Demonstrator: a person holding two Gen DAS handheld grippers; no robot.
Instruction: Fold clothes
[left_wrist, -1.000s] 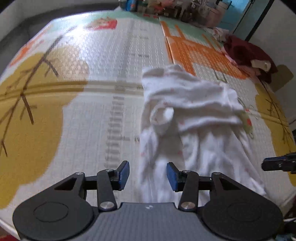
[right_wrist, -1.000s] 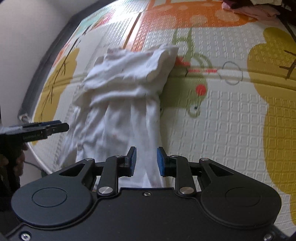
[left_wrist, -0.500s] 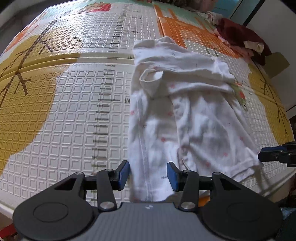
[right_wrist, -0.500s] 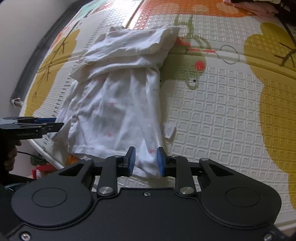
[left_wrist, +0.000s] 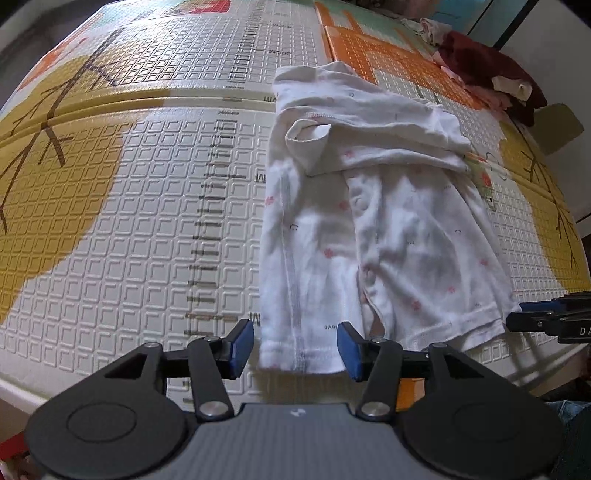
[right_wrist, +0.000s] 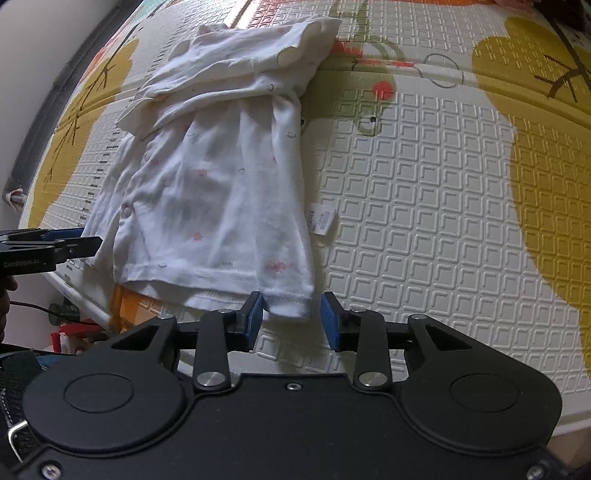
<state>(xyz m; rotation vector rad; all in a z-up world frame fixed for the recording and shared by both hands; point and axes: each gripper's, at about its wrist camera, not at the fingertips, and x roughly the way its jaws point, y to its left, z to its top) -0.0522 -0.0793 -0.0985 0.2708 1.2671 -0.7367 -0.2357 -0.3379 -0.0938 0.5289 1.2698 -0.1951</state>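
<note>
Now the white garment (left_wrist: 373, 221) lay flat on the patterned play mat (left_wrist: 129, 221), its sleeves folded across the upper part and its hem at the mat's near edge. Both grippers pointed down at that hem. The left gripper (left_wrist: 295, 350) had just been opening its jaws; one hem corner sat between the blue pads (left_wrist: 240, 347), which did not press on it. The right gripper (right_wrist: 291, 319) had also just widened, the other hem corner lying loose between its jaws. A care tag (right_wrist: 323, 218) stuck out beside the garment, and dark red clothes (left_wrist: 491, 70) lay heaped at the mat's far side
</note>
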